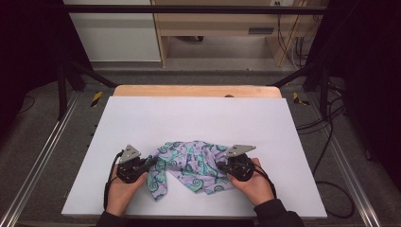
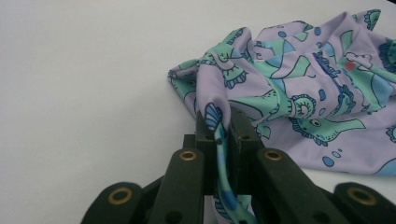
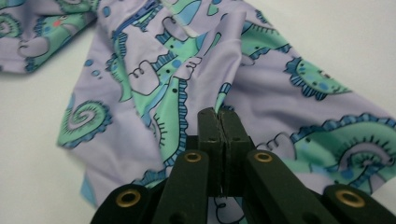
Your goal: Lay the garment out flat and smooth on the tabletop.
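Centrally near the table's (image 1: 198,113) front edge, one patterned cloth (image 1: 189,165) is lying crumpled, its long axis paralleling that edge, while two grippers, left gripper (image 2: 223,128) and right gripper (image 3: 219,122), are each clenching a fold.

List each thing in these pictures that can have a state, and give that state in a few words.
Patterned cloth: crumpled on the white table, pinched at two places.
Left gripper: fingers shut on a fold of the cloth.
Right gripper: fingers shut on a cloth edge.
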